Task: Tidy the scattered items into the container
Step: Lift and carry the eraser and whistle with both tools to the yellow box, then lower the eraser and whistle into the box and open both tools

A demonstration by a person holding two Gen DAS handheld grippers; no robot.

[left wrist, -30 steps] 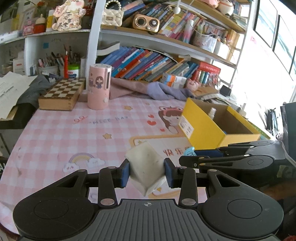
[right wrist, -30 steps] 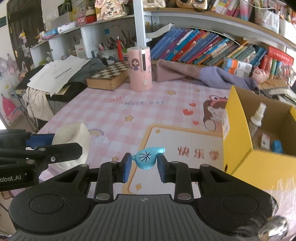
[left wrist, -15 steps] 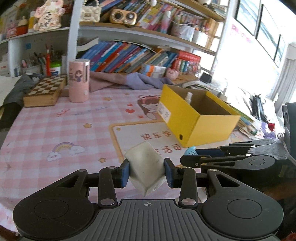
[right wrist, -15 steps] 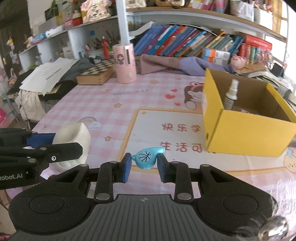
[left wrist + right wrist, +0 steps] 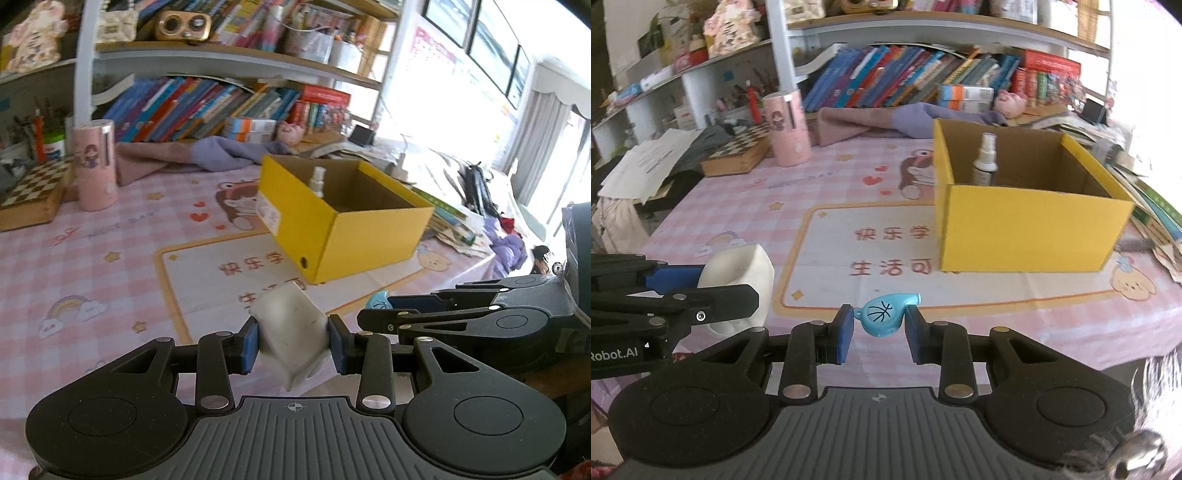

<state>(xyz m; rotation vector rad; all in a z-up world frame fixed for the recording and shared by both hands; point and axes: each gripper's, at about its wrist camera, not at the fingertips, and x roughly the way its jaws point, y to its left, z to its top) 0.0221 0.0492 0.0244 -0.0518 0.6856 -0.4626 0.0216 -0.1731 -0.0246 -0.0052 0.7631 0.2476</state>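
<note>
A pink checked surface [image 5: 738, 206] is carrying an open yellow box [image 5: 1027, 229] toward its right edge, with a white spray bottle [image 5: 985, 159] standing inside. The left hand-held gripper [image 5: 291, 345] is clamping a white block [image 5: 291, 325] above the near edge. The right hand-held gripper [image 5: 880, 332] is pinching a small blue whistle [image 5: 884, 314] in front of the box.
</note>
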